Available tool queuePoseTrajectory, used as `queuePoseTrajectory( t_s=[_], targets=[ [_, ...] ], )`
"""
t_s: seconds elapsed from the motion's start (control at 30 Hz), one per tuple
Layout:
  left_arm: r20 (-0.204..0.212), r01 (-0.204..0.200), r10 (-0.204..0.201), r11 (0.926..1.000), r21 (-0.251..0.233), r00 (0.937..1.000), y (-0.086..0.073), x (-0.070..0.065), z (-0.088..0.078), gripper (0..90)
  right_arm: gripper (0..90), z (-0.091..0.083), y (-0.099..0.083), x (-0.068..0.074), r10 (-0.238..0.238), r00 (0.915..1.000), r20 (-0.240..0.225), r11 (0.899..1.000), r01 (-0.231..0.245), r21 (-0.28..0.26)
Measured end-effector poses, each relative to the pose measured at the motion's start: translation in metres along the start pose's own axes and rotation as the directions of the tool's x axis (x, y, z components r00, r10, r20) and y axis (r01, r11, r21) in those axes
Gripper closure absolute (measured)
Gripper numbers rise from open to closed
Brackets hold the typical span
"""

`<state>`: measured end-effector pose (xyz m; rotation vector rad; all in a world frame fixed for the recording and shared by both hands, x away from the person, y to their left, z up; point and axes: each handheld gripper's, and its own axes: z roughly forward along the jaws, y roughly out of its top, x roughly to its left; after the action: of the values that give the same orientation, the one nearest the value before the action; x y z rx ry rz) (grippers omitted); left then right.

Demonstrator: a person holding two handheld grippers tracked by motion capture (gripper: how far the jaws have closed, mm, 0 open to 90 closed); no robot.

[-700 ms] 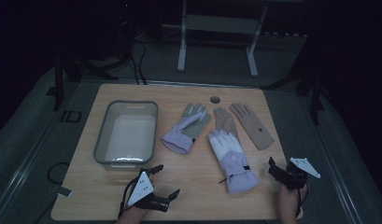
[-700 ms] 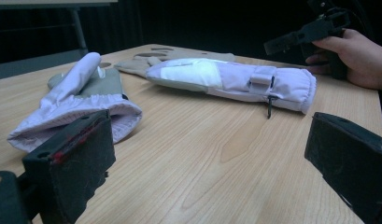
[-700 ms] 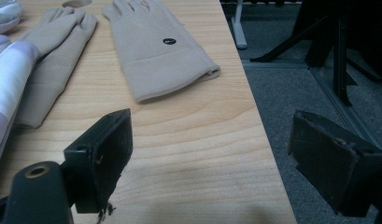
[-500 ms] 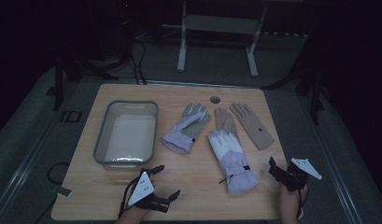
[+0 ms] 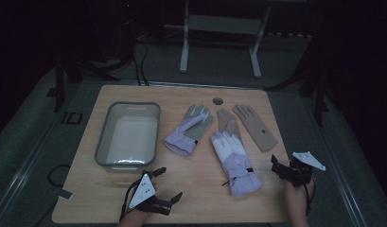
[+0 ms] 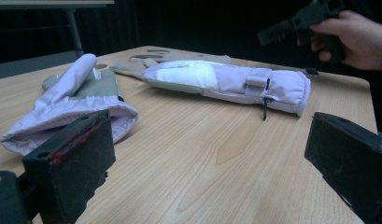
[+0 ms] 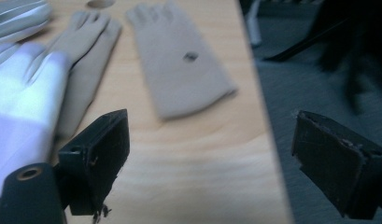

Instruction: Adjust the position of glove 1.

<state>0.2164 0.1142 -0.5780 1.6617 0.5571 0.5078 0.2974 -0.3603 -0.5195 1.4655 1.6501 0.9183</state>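
1. The left gripper (image 5: 170,185) is held low over the near edge of the table (image 5: 196,208), its jaws spread wide with nothing between them.
2. The right gripper (image 5: 276,166) is held near the table's right edge, jaws likewise wide apart and empty; in its own view bare wood and the grey floor are seen between them.
3. Ahead and to the right of the left gripper, the nearer lilac glove (image 6: 226,81) is laid flat, cuff toward the person; this cuff is judged the easiest part to pinch.
4. Ahead of the left gripper, slightly to its left in its own view, the second lilac glove (image 6: 69,109) is laid with its open cuff toward the jaws.
5. Ahead of the right gripper, the tan glove (image 7: 179,60) is spread flat, apart from the jaws; a second tan glove (image 7: 83,70) is partly tucked under the nearer lilac glove to its left.
6. Just beyond the left gripper, the clear bin (image 5: 128,135) is set empty, presumably as the place where the gloves are to be dropped.
7. Both grippers are apart from every glove, so a reach is judged to be the step in hand.
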Motion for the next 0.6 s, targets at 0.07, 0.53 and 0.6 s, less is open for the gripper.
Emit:
queuePoseTrajectory(
  t_s=[0.07, 0.53, 0.6],
  targets=[
    [-0.001, 0.005, -0.005, 1.0, 0.001, 1.0, 0.0, 0.0, 0.0, 1.9, 11.6, -0.005, 0.012, 0.0, -0.005, 1.0, 0.004, 1.0, 0.005, -0.02],
    [0.001, 0.001, -0.001, 1.0, 0.005, 1.0, 0.0, 0.0, 0.0, 1.9, 13.4, -0.022, 0.094, 0.038, -0.15, 0.9857, -0.077, 0.983, 0.14, -0.121],
    [0.001, 0.002, -0.002, 1.0, 0.005, 1.0, 0.0, 0.0, 0.0, 1.9, 13.5, -0.023, 0.104, 0.044, -0.157, 0.9835, -0.089, 0.98, 0.144, -0.14]
  ],
)
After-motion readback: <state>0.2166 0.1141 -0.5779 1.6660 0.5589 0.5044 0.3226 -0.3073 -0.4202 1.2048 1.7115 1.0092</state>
